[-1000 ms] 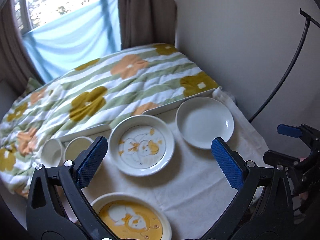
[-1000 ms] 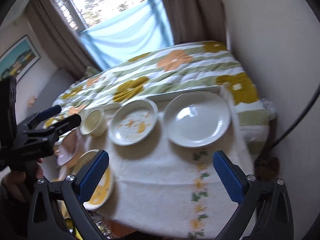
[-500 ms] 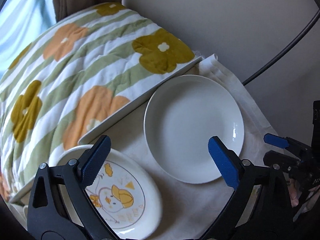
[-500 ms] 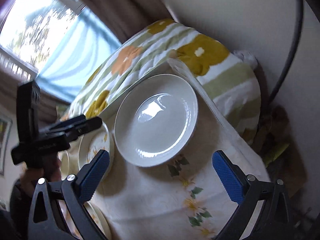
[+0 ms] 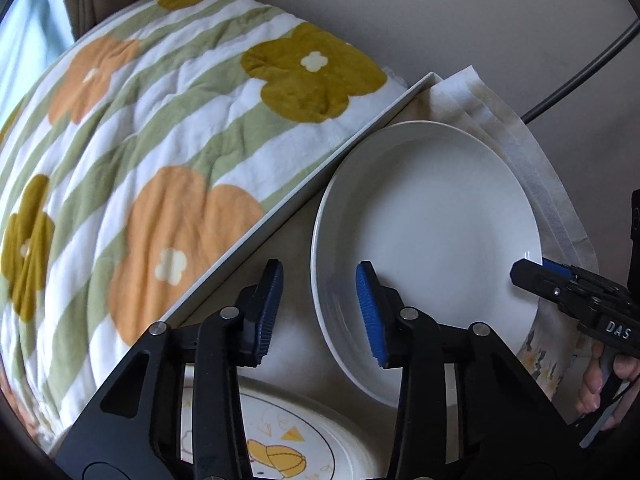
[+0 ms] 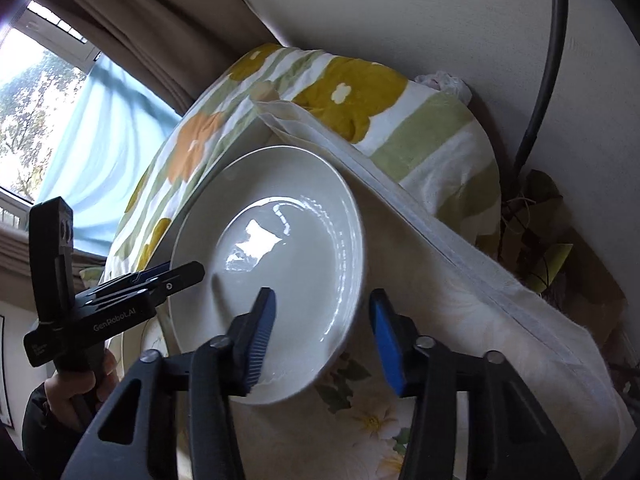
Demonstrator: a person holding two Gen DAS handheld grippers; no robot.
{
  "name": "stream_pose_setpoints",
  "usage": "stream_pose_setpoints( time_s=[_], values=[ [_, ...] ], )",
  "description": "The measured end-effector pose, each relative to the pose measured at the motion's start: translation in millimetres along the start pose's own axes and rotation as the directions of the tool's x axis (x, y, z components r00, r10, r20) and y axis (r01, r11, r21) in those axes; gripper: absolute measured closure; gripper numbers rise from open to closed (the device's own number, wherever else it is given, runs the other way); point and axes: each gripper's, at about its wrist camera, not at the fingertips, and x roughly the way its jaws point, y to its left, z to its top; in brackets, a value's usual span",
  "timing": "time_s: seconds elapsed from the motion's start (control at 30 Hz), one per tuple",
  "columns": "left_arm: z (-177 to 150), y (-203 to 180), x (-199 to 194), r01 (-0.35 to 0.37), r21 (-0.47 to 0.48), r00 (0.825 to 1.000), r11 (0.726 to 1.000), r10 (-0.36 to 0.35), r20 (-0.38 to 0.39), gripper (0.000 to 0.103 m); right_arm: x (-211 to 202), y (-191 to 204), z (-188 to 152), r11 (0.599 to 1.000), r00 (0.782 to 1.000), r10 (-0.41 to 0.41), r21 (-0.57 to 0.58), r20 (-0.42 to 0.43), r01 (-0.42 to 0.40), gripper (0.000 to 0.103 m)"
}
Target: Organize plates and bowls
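Note:
A plain white plate [image 5: 432, 224] lies on the cream tablecloth [image 6: 460, 320] in the table's far corner by the wall. My left gripper [image 5: 320, 308] straddles its left rim, one blue pad outside and one inside. The jaws are closing, with a gap still showing on both sides of the rim. My right gripper [image 6: 322, 338] straddles the opposite rim of the same plate [image 6: 280, 248] and is closing too, its pads not pressing. Each gripper appears in the other's view: the right gripper [image 5: 536, 270] at the plate's right edge, the left gripper [image 6: 176, 272] at its left.
A plate with a yellow duck drawing [image 5: 288, 440] sits just under my left gripper. A flowered blanket [image 5: 160, 140] lies beyond a white ledge [image 5: 280, 208]. The wall [image 5: 440, 20] and a black cable [image 6: 544, 60] close off the right; window and curtains are behind.
Both grippers dropped from above the table down to the white plate. Their jaws narrowed from wide open to a small gap around the plate's opposite rims.

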Motion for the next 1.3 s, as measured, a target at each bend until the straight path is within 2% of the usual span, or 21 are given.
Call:
stream_pose_setpoints(
  time_s=[0.03, 0.13, 0.27, 0.53, 0.73, 1.07, 1.2, 1.3],
  values=[
    [1, -2, 0, -0.004, 0.011, 1.0, 1.0, 0.004, 0.003, 0.079, 1, -1, 0, 1.0, 1.0, -0.002, 0.005, 0.002, 0.002, 0.069],
    [2, -6, 3, -0.005, 0.037, 1.0, 0.999, 0.004, 0.007, 0.083, 3, -2, 0, 1.0, 1.0, -0.022, 0.012, 0.005, 0.022, 0.078],
    [3, -9, 5, -0.012, 0.046, 1.0, 0.999, 0.011, 0.012, 0.083, 6, -6, 0, 0.999, 1.0, -0.03, 0.025, -0.002, 0.03, 0.086],
    [3, -10, 3, -0.018, 0.041, 1.0, 0.999, 0.017, 0.007, 0.083, 7, -6, 0, 0.999, 1.0, -0.023, 0.03, -0.011, 0.024, 0.086],
    [-2, -15, -16, -0.033, 0.03, 0.999, 0.999, 0.032, 0.034, 0.083, -2, -6, 2, 1.0, 1.0, -0.013, 0.006, -0.004, 0.013, 0.086],
    [-18, -31, -91, -0.081, -0.069, 0.986, 0.994, 0.09, 0.139, 0.083, -48, 16, 11, 0.99, 0.999, 0.049, -0.131, -0.006, -0.049, 0.086],
    [-40, -40, -135, -0.132, -0.143, 0.97, 0.981, 0.158, 0.187, 0.083, -76, 37, 13, 0.966, 0.995, 0.099, -0.236, -0.026, -0.102, 0.086],
    [-67, -45, -169, -0.176, -0.227, 0.952, 0.958, 0.224, 0.21, 0.083, -92, 54, 11, 0.936, 0.988, 0.138, -0.317, -0.062, -0.151, 0.086]
  ],
)
